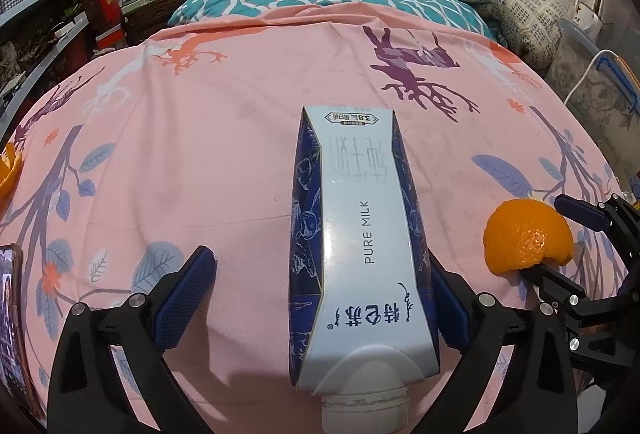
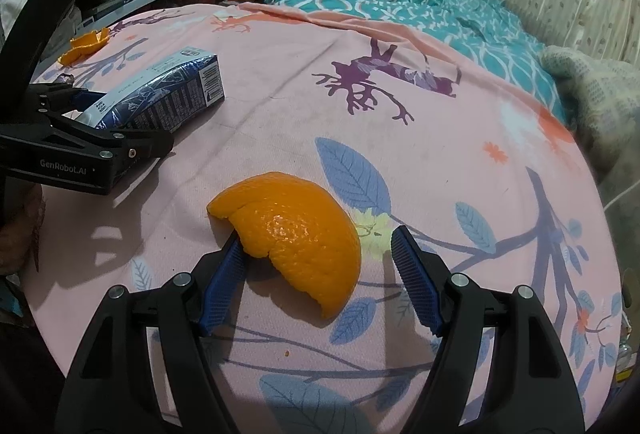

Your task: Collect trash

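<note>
Milk carton [image 1: 360, 234] laid on pink bedsheet [image 1: 224, 154], straddled by left hand-held gripper [image 1: 320, 298], spread wide, ungripped. Orange peel [image 2: 296, 234] bracketed by right hand-held gripper [image 2: 316, 274], parted. Closure needed next, judged.

Domed orange peel half [image 2: 298, 234] on a pink printed bedsheet [image 2: 440, 162], between the spread blue pads of the right gripper [image 2: 326, 280]; the left-hand pad touches it. Blue-and-white milk carton [image 2: 168, 94] lies upper left, by the left gripper [image 2: 88, 138].

Left gripper [image 1: 320, 298] and right gripper [image 2: 320, 282] both angle downward, jaws spread wide.
</note>
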The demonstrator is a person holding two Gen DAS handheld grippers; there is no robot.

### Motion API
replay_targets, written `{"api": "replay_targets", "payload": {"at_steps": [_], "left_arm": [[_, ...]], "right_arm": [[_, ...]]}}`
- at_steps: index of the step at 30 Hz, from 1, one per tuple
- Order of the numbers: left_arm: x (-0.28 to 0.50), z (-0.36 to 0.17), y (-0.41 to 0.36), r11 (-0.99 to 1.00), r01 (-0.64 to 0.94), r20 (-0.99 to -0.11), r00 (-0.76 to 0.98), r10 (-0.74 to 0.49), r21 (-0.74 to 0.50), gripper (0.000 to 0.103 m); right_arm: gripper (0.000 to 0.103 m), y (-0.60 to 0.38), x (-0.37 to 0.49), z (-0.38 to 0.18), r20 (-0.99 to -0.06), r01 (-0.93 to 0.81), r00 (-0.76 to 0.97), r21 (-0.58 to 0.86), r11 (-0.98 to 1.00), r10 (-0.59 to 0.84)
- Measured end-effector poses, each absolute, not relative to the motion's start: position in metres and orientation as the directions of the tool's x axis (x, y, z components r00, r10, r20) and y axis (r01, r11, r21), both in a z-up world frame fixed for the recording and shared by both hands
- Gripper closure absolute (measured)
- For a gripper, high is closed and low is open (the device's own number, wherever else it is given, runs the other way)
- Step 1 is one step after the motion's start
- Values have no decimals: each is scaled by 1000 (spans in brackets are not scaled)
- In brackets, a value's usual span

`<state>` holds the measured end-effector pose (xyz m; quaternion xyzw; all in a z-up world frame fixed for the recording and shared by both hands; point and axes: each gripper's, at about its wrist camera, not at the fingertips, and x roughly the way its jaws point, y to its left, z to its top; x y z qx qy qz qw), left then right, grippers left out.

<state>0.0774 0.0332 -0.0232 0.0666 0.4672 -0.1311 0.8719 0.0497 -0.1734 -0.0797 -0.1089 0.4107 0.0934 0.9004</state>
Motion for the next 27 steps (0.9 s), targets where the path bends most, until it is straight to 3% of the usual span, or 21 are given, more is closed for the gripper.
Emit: {"api": "replay_targets", "payload": {"at_steps": [27], "left_arm": [[76, -26, 28, 954, 300, -834, 532, -143, 28, 9]], "right_arm": [[28, -174, 50, -80, -762, -257, 643, -114, 960, 81]]}}
